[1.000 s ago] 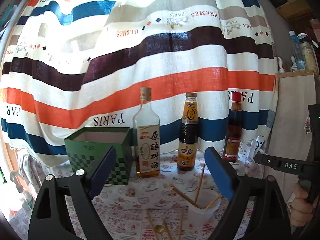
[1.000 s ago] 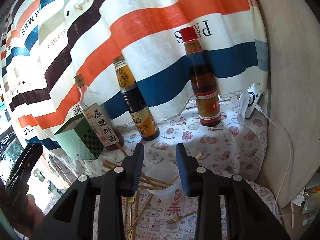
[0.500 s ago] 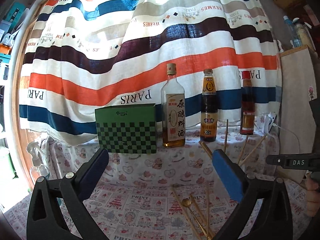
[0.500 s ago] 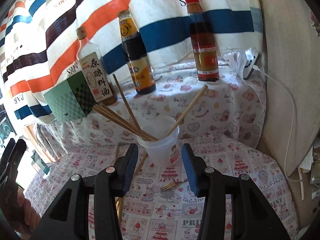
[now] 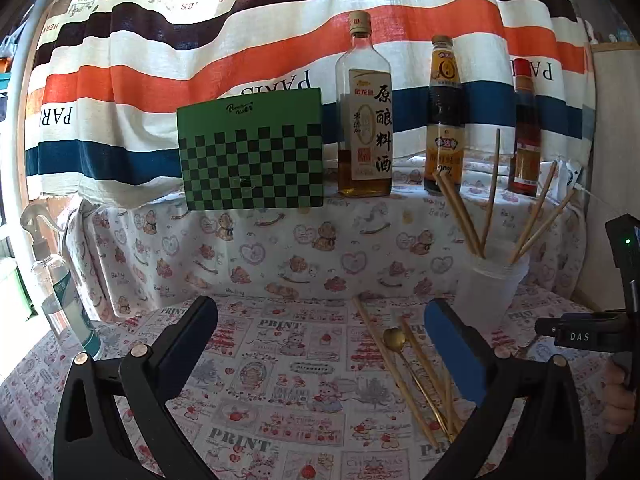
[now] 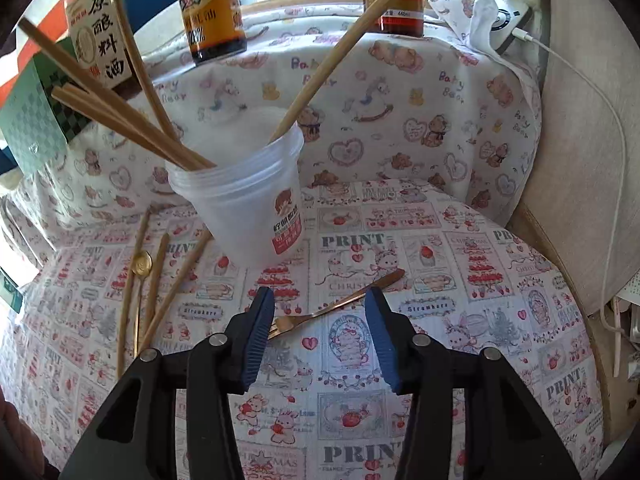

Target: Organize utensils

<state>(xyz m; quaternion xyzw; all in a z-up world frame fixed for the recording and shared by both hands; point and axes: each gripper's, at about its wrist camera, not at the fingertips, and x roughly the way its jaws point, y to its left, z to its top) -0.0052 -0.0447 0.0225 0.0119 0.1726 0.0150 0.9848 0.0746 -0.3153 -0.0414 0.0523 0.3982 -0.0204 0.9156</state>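
A right gripper (image 6: 318, 320) hangs low over a counter (image 6: 460, 280) covered in a printed cloth, its blue-padded fingers (image 6: 256, 336) spread apart and holding nothing. Between and just beyond the fingertips lies a gold fork (image 6: 336, 306), flat on the cloth, tines toward the left finger. Behind it stands a translucent plastic cup (image 6: 244, 204) with several wooden chopsticks (image 6: 120, 116) leaning out of it. To the cup's left, more loose chopsticks (image 6: 168, 292) and a gold spoon (image 6: 141, 264) lie on the cloth.

The left gripper (image 5: 320, 320) is held farther back, fingers (image 5: 456, 352) wide apart and empty, with the spoon (image 5: 394, 338) and loose chopsticks (image 5: 392, 364) lying beside its right finger. On a raised ledge behind stand a green checkered box (image 5: 250, 156) and three bottles (image 5: 365, 112), before a striped curtain (image 5: 200, 60).
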